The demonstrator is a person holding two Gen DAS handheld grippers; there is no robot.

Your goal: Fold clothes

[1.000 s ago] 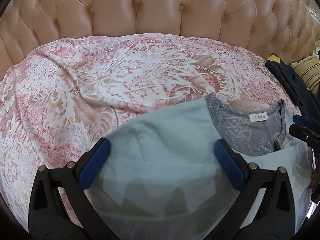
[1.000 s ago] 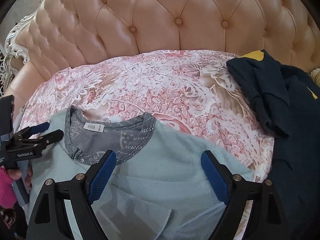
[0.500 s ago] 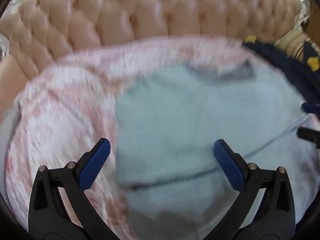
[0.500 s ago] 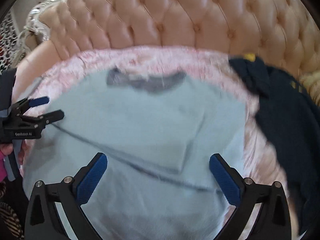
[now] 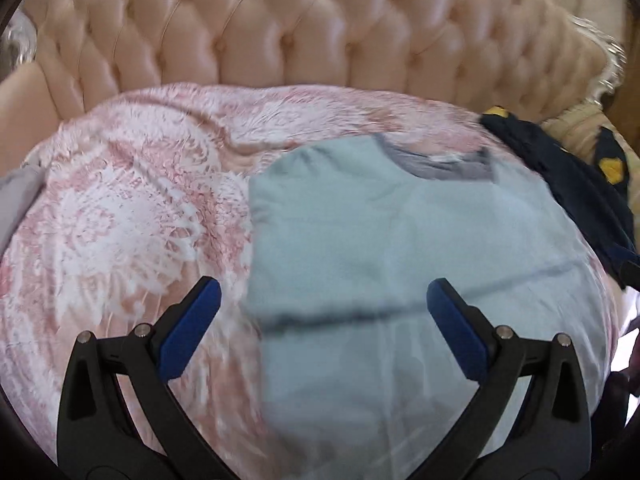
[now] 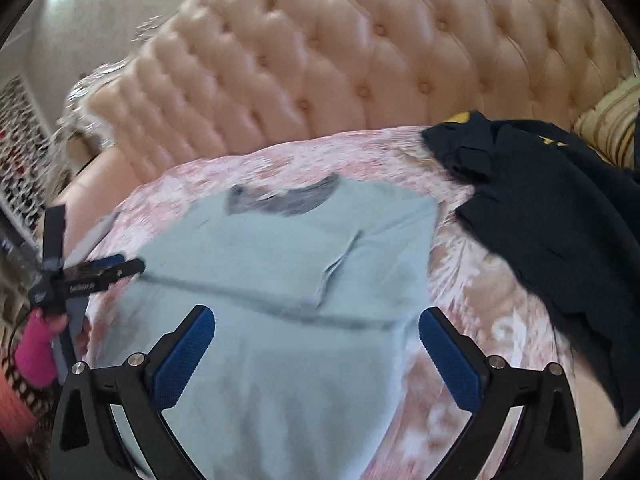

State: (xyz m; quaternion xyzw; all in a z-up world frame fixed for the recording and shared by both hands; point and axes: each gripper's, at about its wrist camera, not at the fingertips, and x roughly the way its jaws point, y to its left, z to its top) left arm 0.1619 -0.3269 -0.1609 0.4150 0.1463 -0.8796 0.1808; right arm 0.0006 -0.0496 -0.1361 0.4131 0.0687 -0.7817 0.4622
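Left wrist view: the left gripper (image 5: 324, 312), black with blue pads, has its jaws spread wide and holds nothing. Between and beyond the jaws lies a pale blue-green knit top with a grey patterned neckline (image 5: 400, 232), spread on a pink-and-white floral bedspread (image 5: 120, 216). The neckline points toward the tufted peach leather headboard (image 5: 300, 36). A crosswise fold edge runs across the top level with the gripper's fingertips. A dark navy garment with yellow patches (image 5: 580, 184) lies at the top's right edge, touching or just beside it; blur prevents a firmer reading.

Right wrist view: the right gripper (image 6: 316, 332), of the same build, is likewise spread wide and empty, poised over the lower half of the pale top (image 6: 288, 264). A sleeve is folded inward on the top's right side. The left gripper (image 6: 120, 266) appears at the top's left edge, held in a hand with a pink sleeve (image 6: 38, 352). The navy garment (image 6: 560, 216) lies to the right on the bedspread (image 6: 460, 264), near the top.
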